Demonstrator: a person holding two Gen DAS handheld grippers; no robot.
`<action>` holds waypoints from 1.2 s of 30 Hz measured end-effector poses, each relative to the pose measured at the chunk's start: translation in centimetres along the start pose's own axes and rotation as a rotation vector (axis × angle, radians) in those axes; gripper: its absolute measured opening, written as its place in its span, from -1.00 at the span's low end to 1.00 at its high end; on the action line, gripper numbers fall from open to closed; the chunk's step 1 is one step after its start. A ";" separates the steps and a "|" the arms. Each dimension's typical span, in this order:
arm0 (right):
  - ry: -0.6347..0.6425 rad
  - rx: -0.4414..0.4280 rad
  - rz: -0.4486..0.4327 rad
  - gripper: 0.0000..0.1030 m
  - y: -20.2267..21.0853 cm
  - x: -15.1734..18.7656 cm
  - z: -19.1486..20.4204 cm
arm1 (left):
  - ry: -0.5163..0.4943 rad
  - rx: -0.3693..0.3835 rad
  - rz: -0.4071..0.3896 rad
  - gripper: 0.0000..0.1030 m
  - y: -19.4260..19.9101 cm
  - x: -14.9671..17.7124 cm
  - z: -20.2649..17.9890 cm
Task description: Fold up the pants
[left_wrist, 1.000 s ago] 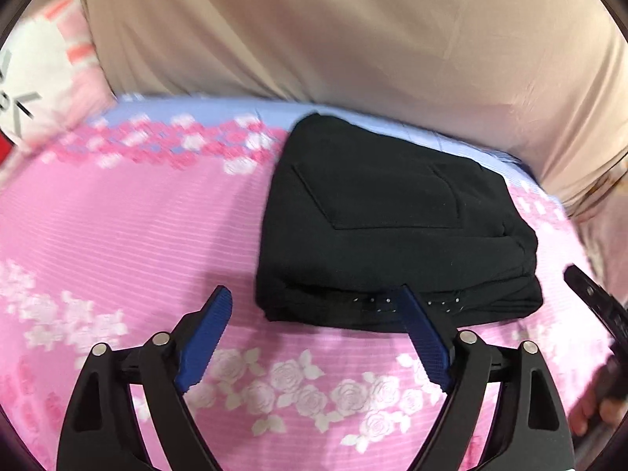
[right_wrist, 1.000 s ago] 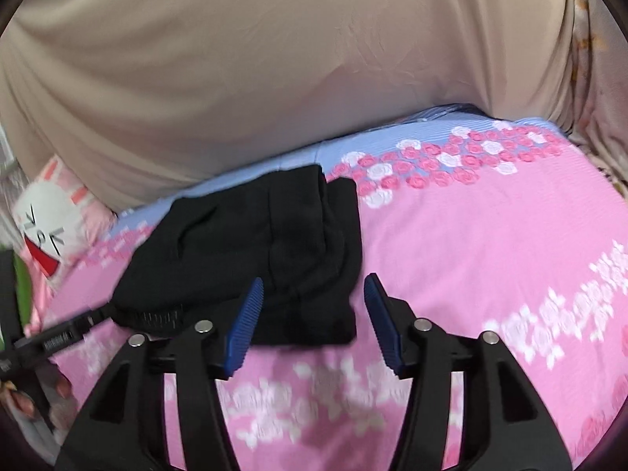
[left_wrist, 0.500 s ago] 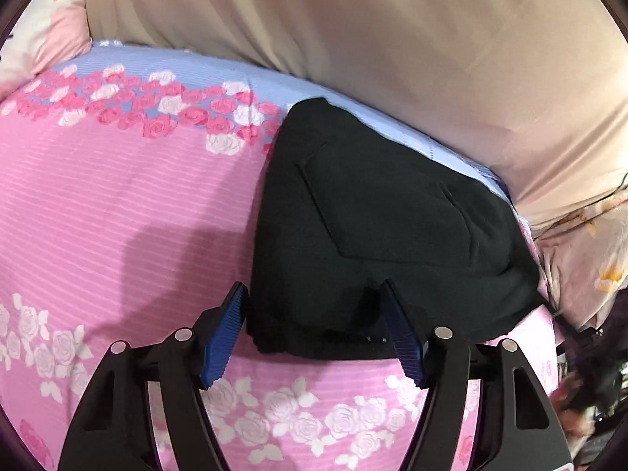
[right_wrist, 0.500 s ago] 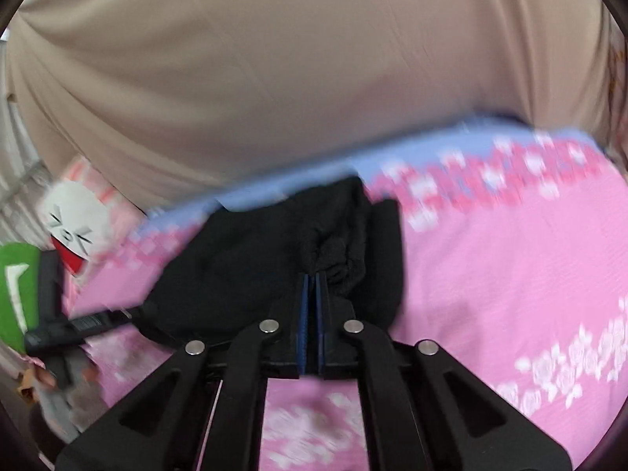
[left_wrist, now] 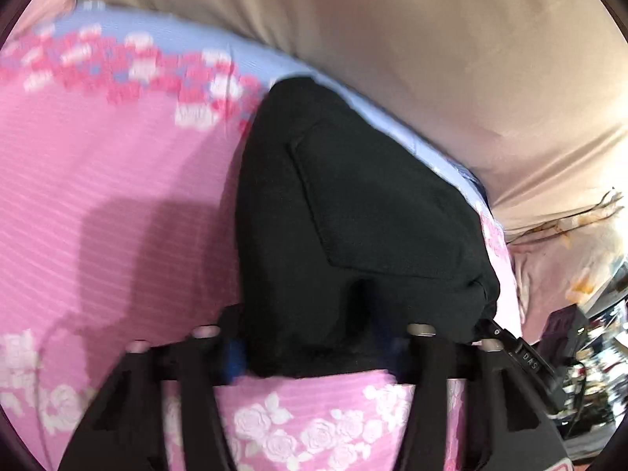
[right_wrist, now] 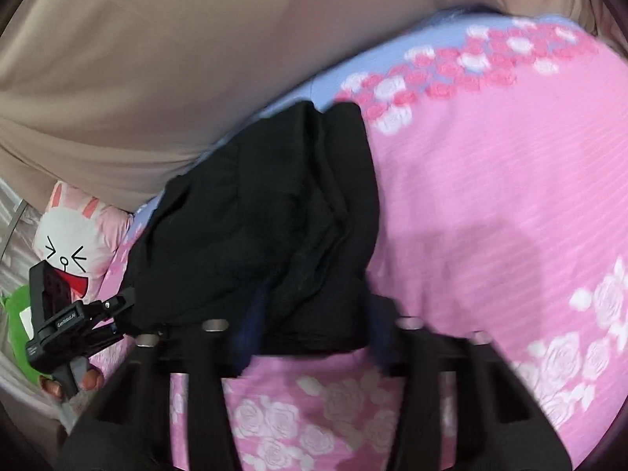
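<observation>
Folded black fabric pants (left_wrist: 353, 212) are lying on the pink rose-print bedsheet (left_wrist: 110, 196), toward its far edge by the beige draped cloth (left_wrist: 392, 39), pocket side up. Left gripper (left_wrist: 310, 347) is closing its blue-padded jaws around the near hem of the bundle, fabric bunching up between them, though blur is hiding whether the pads are pressing yet. Right gripper (right_wrist: 314, 337) is opening at the near right corner of the bundle with dark fabric sitting between its jaws; a white bunny plush pillow (right_wrist: 74, 243) is lying far left.
</observation>
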State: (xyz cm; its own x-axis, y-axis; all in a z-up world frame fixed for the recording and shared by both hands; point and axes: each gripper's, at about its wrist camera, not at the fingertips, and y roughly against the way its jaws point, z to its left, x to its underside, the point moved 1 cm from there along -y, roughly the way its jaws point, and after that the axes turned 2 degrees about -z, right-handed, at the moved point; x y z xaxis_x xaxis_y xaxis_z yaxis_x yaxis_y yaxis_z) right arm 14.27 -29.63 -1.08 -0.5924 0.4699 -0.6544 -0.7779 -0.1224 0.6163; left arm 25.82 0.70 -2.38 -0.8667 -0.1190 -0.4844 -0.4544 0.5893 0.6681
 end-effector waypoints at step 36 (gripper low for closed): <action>0.249 0.245 -0.129 -0.50 3.4 2.0 4.0 | -0.166 -0.223 -0.052 -0.06 3.2 4.9 -3.0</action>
State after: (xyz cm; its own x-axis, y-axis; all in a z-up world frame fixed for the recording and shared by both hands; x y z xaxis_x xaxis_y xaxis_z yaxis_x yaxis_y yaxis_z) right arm 11.29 -25.63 1.41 -0.5491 0.2367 -0.8015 -0.7943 0.1506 0.5886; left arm 19.51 -0.39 -0.98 -0.8036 -0.0011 -0.5952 -0.5475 0.3936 0.7384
